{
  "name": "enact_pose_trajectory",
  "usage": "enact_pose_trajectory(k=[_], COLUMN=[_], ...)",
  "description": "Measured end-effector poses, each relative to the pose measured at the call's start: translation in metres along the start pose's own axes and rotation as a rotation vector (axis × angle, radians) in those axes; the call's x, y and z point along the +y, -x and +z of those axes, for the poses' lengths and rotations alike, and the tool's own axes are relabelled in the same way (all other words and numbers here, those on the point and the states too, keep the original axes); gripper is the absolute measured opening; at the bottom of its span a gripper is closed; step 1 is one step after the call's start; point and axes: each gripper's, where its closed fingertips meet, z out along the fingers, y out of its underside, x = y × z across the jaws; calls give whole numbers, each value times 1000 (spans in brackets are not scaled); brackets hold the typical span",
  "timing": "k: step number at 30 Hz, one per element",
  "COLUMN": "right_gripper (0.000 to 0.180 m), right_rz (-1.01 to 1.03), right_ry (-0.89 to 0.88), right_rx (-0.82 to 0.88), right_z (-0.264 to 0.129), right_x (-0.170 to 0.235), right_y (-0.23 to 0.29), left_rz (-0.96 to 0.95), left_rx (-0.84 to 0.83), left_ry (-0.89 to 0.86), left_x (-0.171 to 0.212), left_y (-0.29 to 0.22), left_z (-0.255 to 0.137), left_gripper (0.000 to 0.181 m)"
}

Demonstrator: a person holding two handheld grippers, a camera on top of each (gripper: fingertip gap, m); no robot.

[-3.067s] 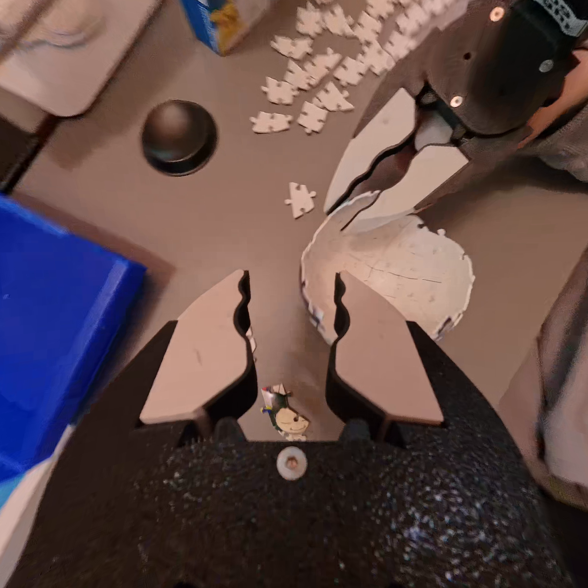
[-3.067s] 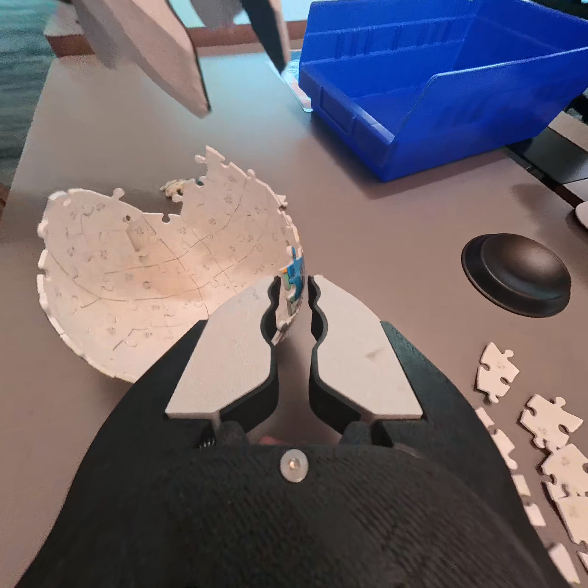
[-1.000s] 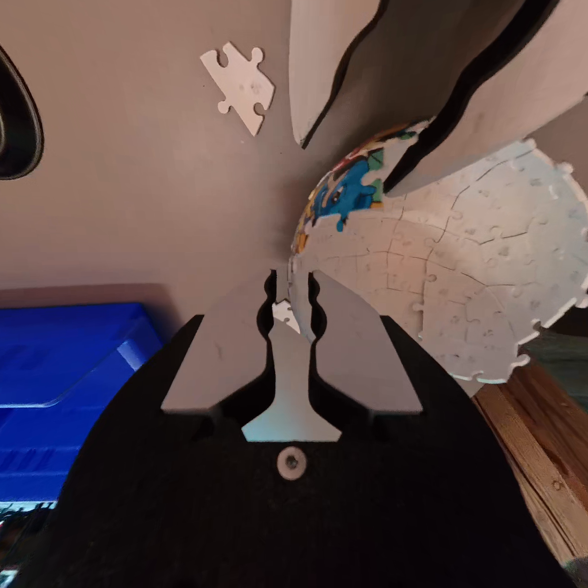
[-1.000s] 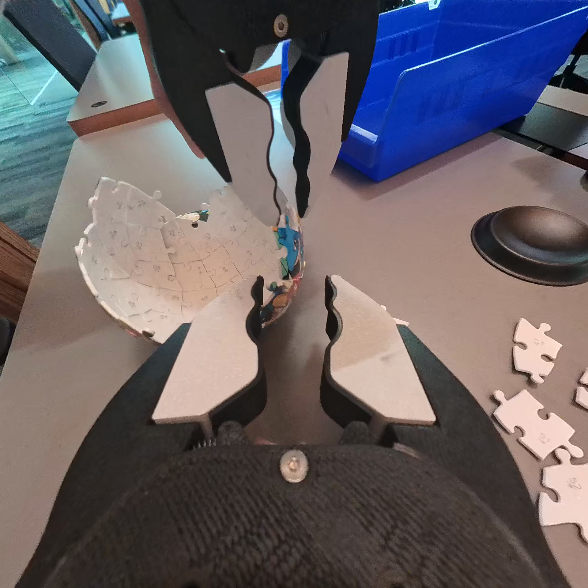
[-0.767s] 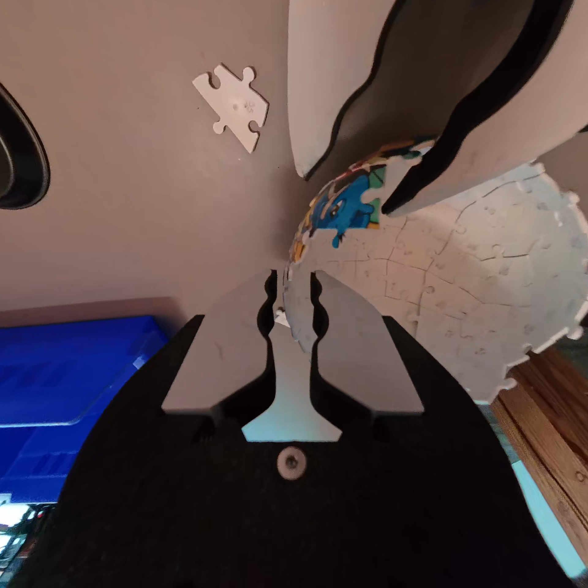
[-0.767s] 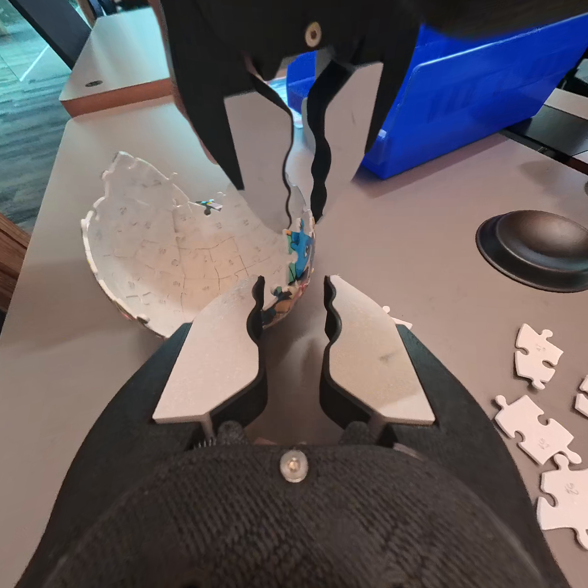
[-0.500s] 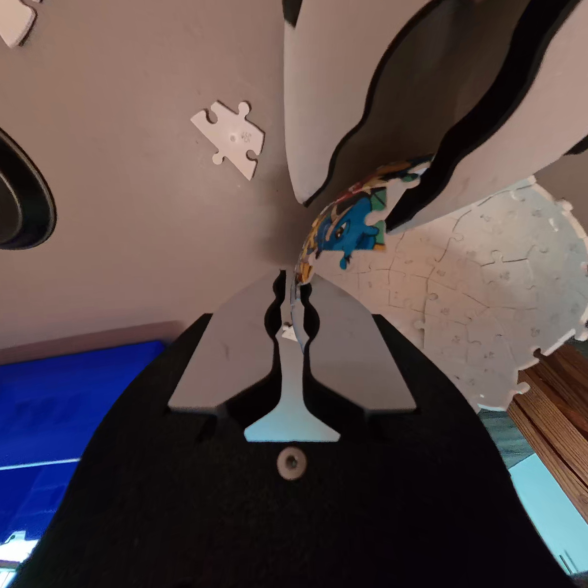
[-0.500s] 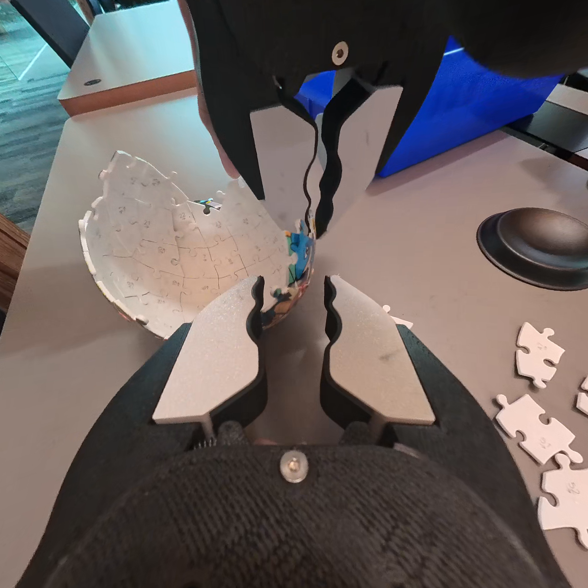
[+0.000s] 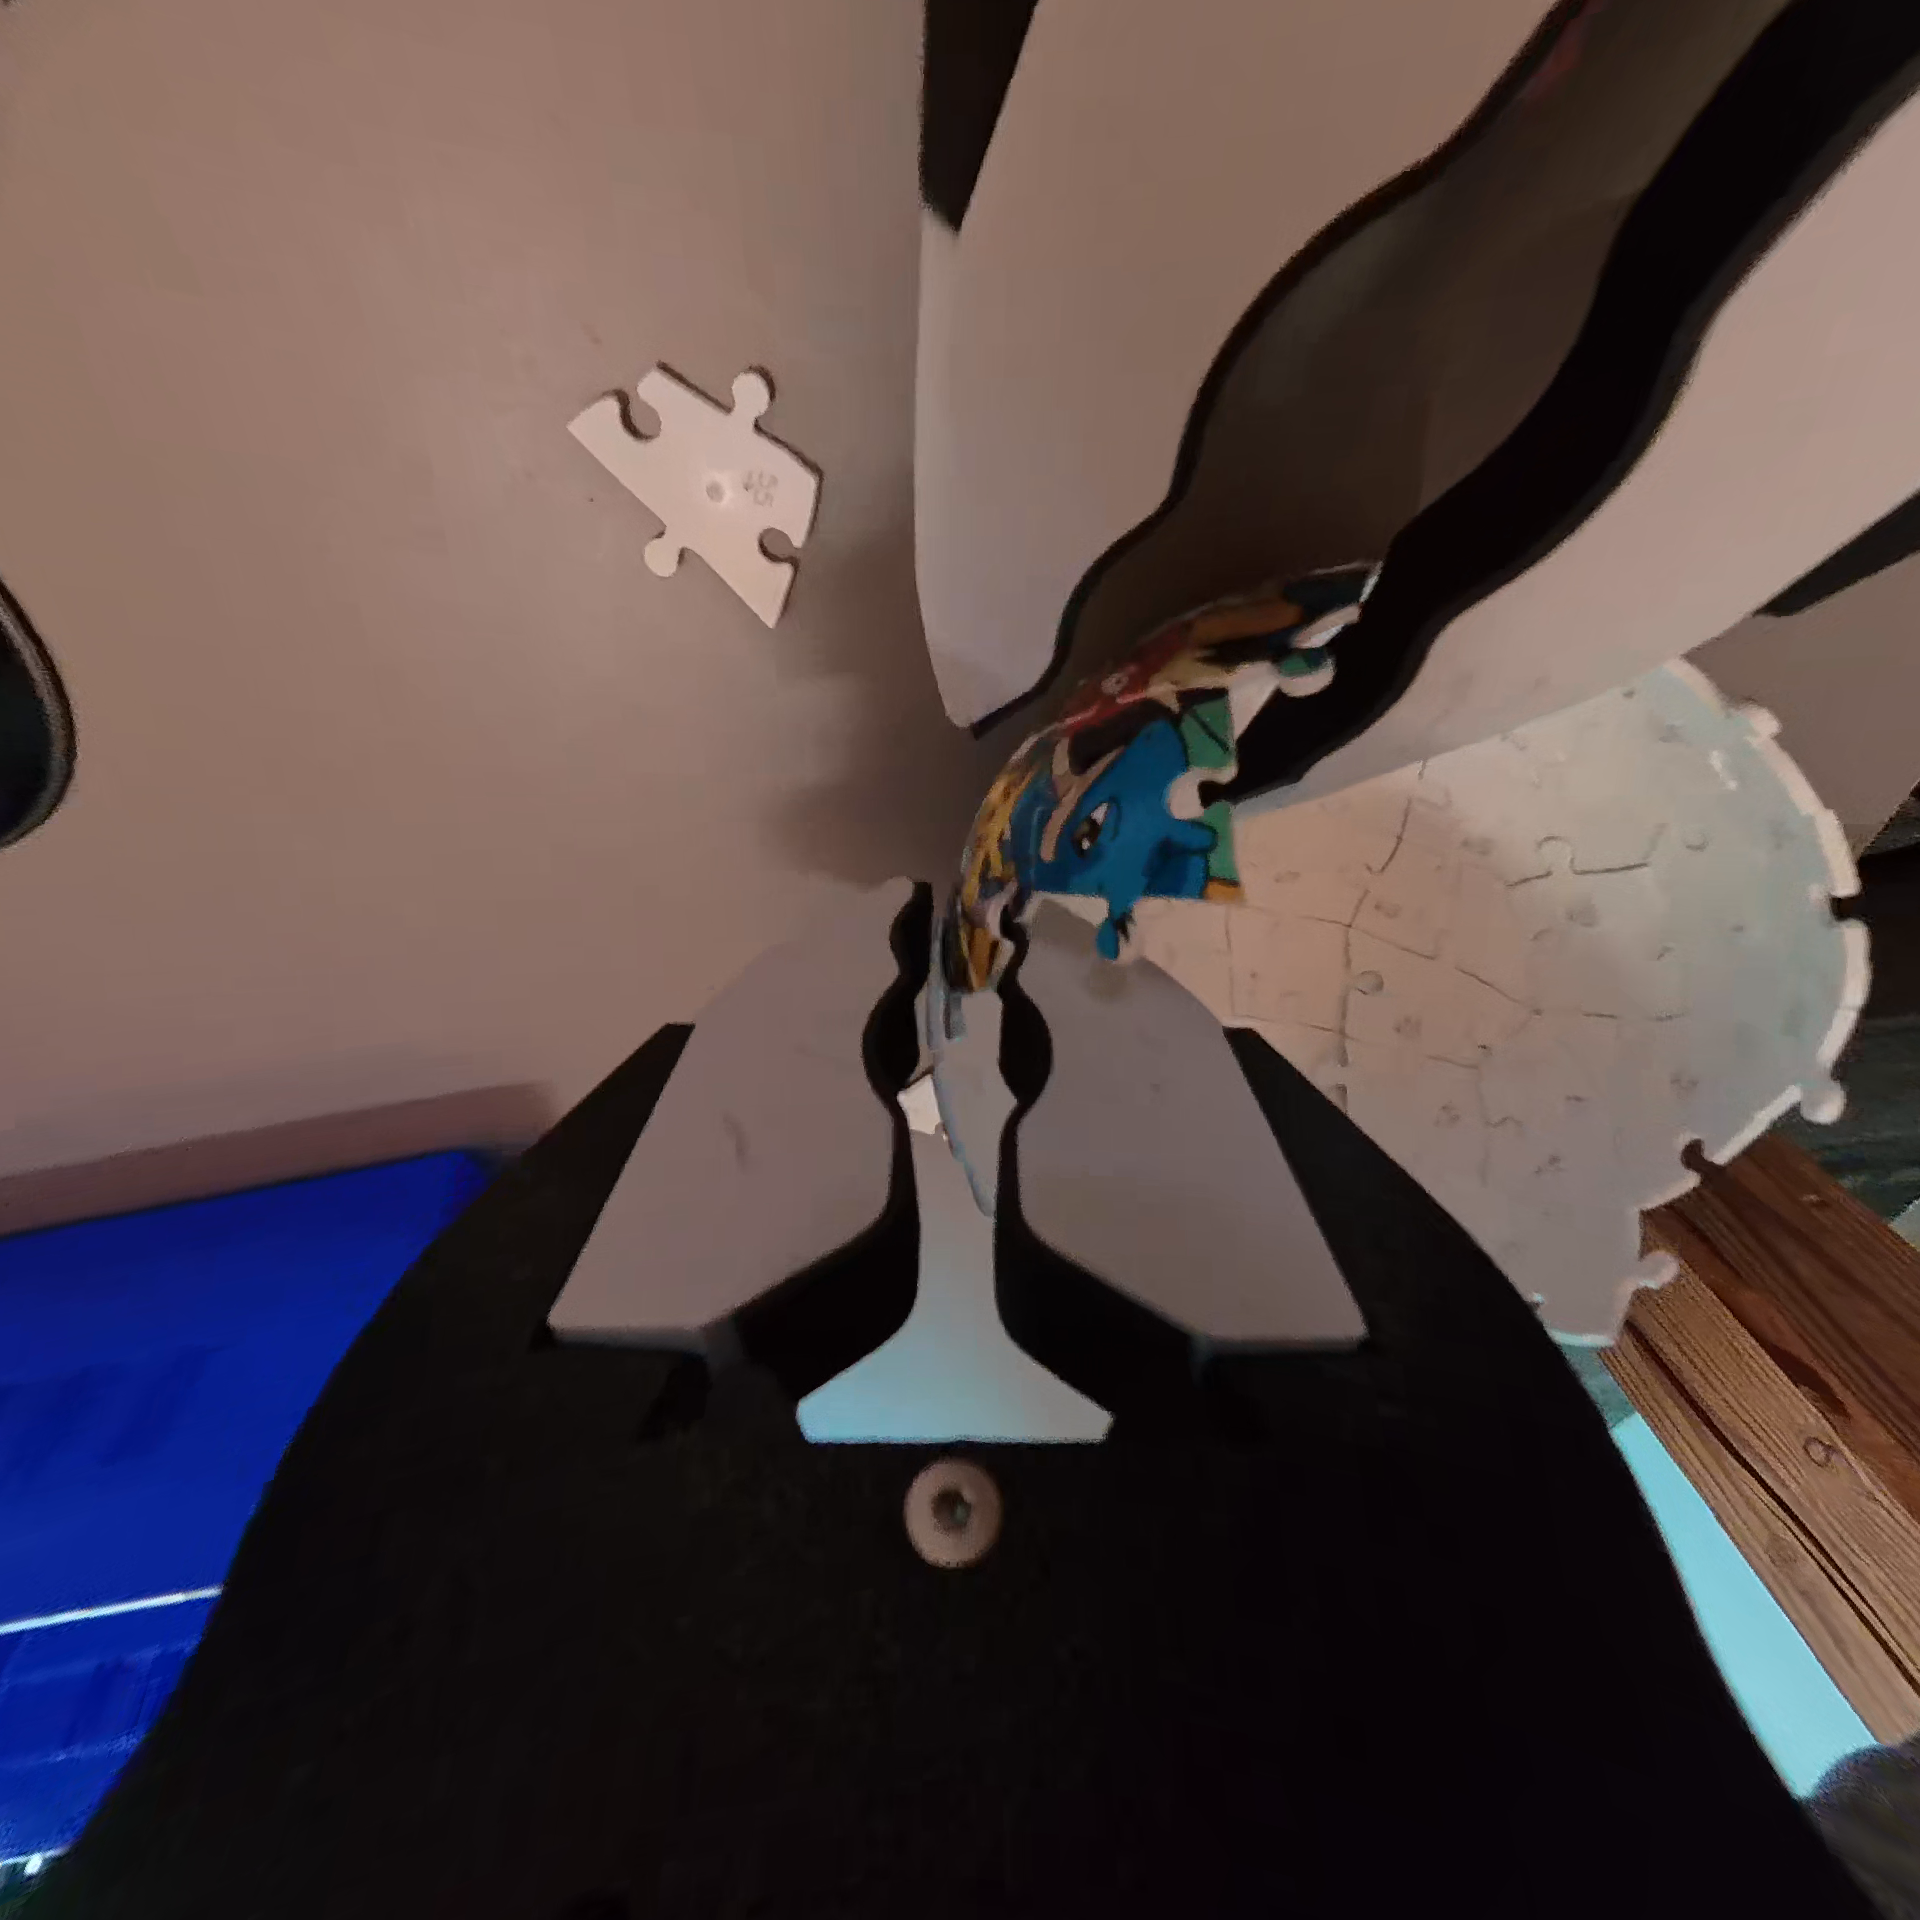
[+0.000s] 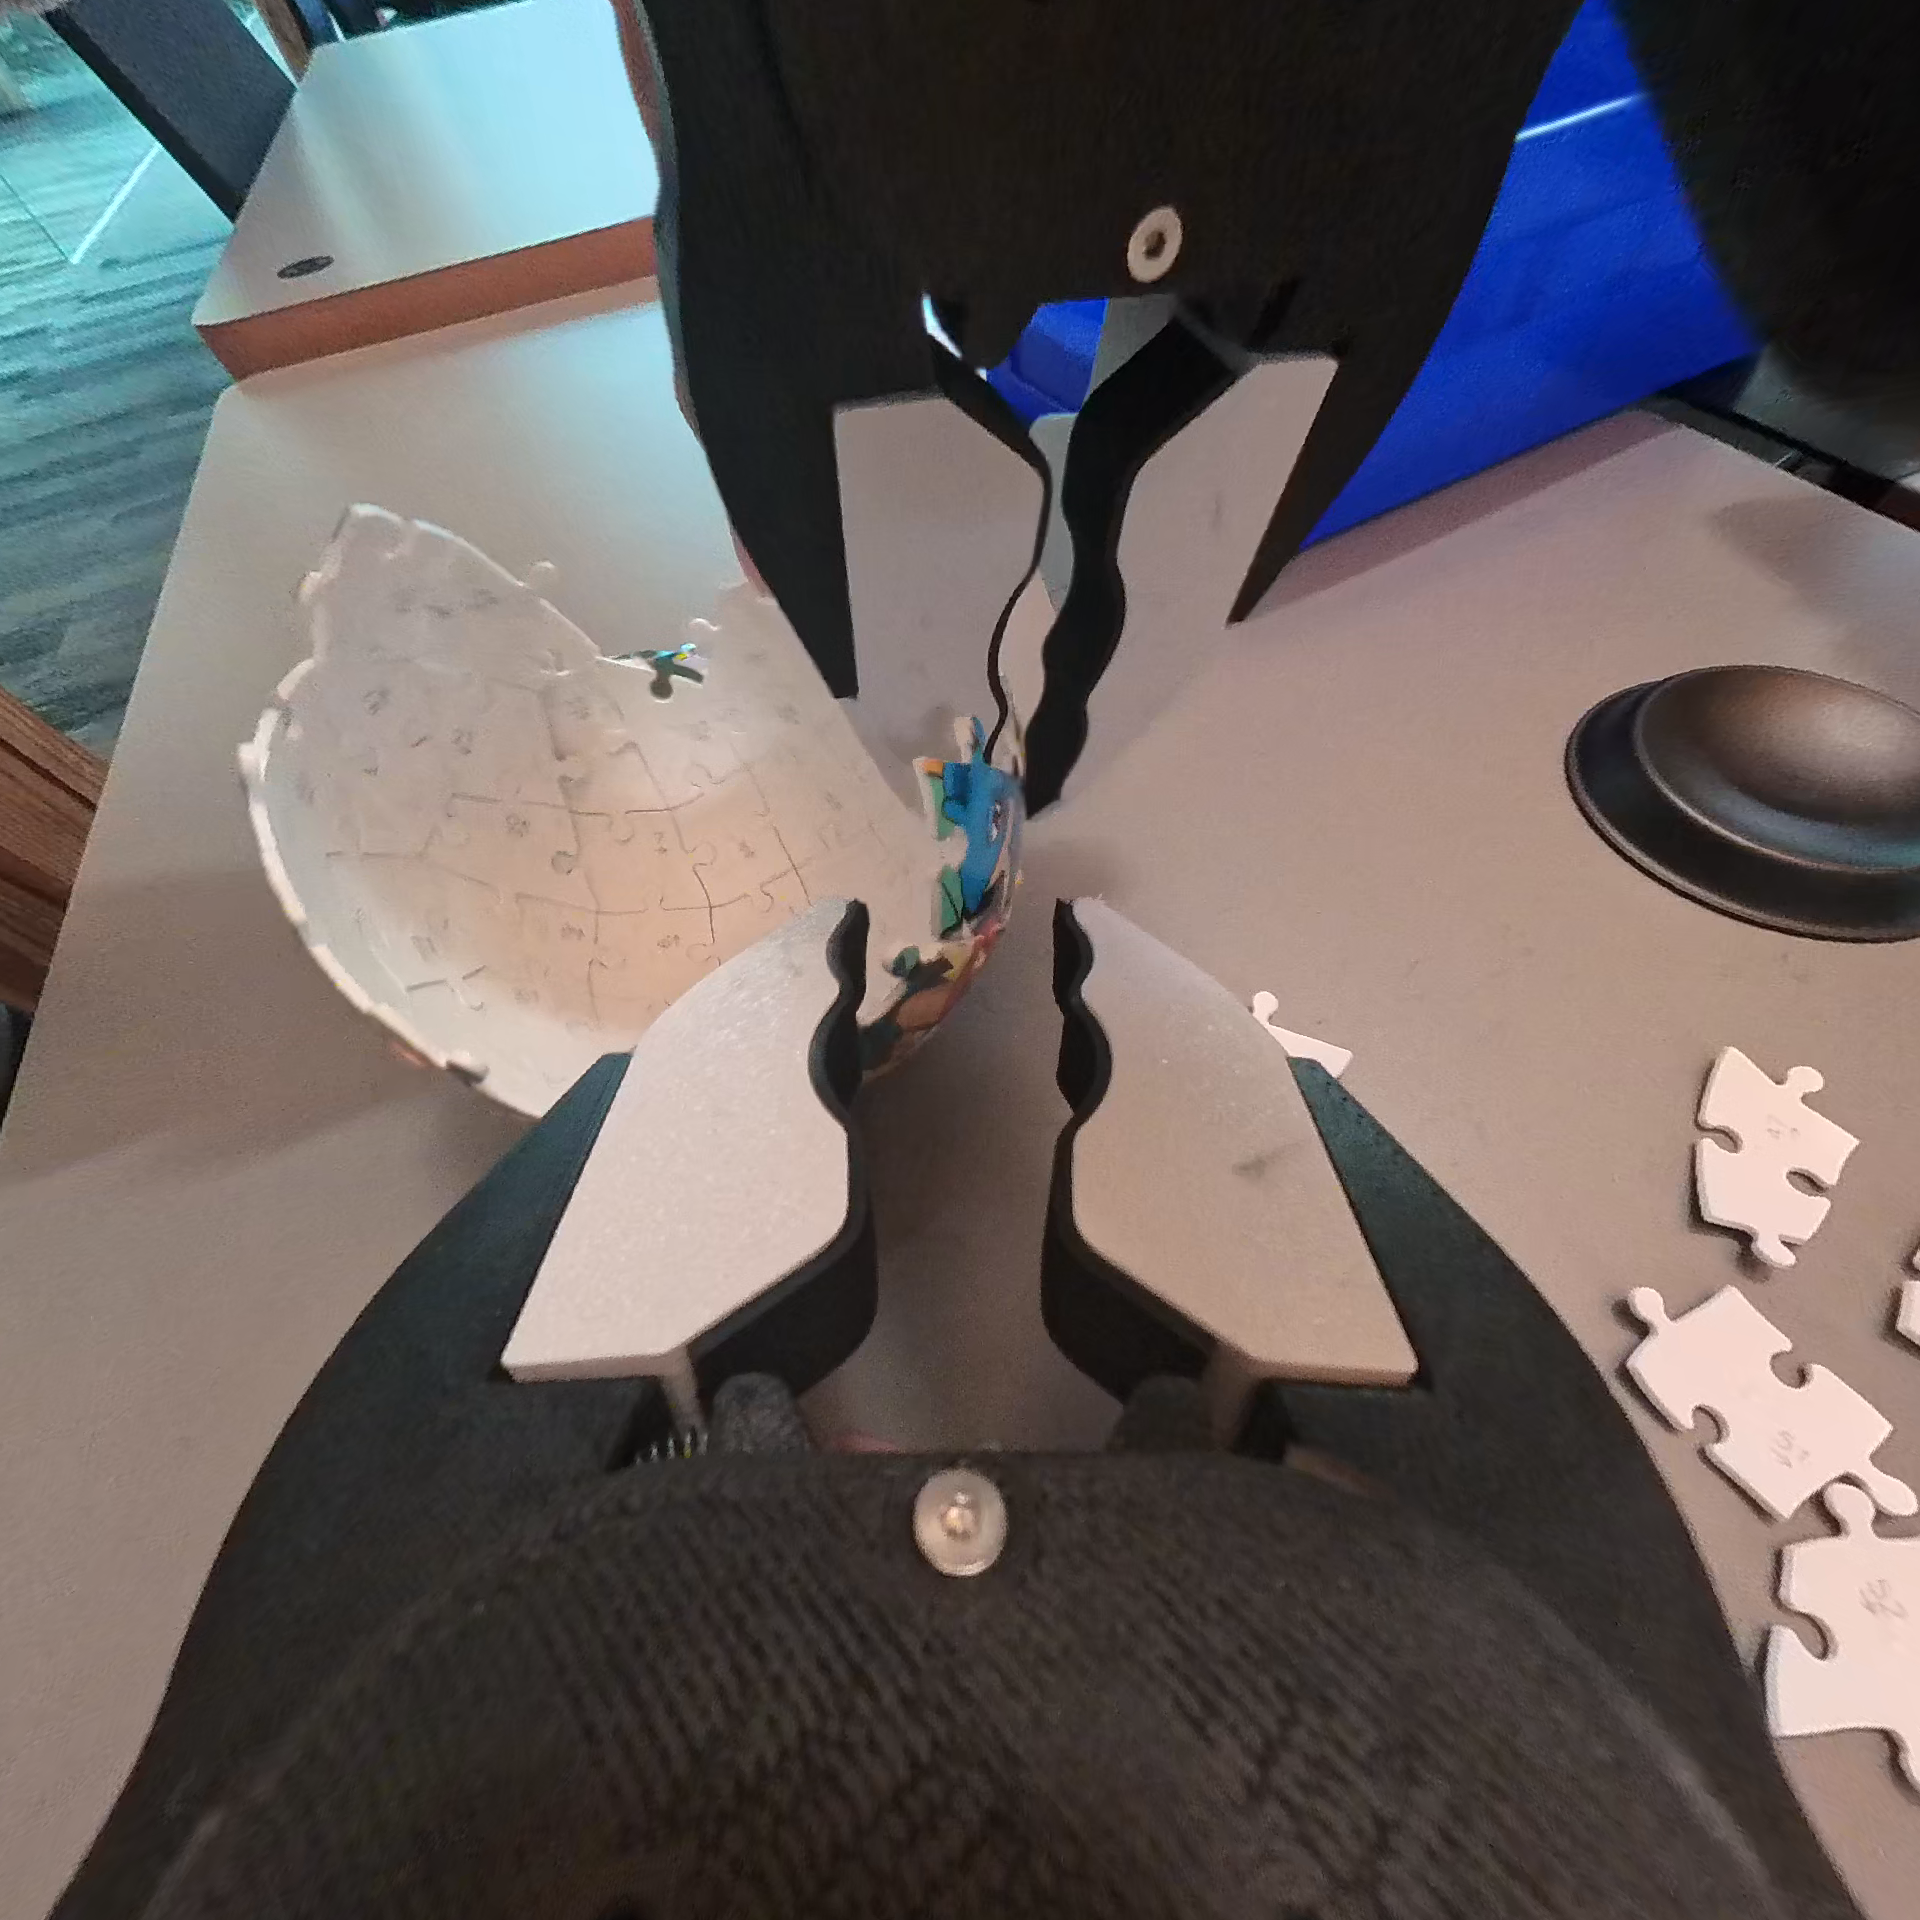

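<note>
A half-built puzzle sphere shell (image 10: 540, 821), white inside and with coloured cartoon print outside, rests on the grey table (image 10: 1351, 727). My left gripper (image 9: 961, 935) is shut on the shell's rim; in the right wrist view it (image 10: 1013, 769) comes down from above onto the same rim. My right gripper (image 10: 961, 914) is open, with the shell's coloured edge between its jaws, close to the left finger (image 10: 727, 1122). In the left wrist view the shell (image 9: 1507, 935) lies to the right, and the right gripper (image 9: 1122, 748) straddles its rim from above.
Several loose white puzzle pieces (image 10: 1766, 1164) lie at the right, and one (image 9: 707, 488) lies apart. A black domed stand (image 10: 1766, 790) sits at the right. A blue bin (image 10: 1558, 343) stands behind the left gripper. The table's edge and a wooden surface (image 9: 1766, 1351) are beside the shell.
My right gripper, shut on the shell's rim three seconds ago, has opened. My left gripper came down, closed on the rim, and tightened in the last second. The shell tipped slightly.
</note>
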Motion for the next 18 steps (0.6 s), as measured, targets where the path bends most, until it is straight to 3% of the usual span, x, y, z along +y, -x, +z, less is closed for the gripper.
enact_pose_trajectory(k=[1, 18], right_gripper=[34, 33], right_rz=[-1, 13], right_ry=[1, 4], right_rx=[-2, 1], right_z=[0, 0], right_x=[0, 1], right_y=[0, -2], left_rz=[-5, -15], left_rx=[-1, 57], left_ry=[9, -16], left_x=[2, 7], left_y=[0, -3], left_z=[1, 4], left_gripper=[9, 3])
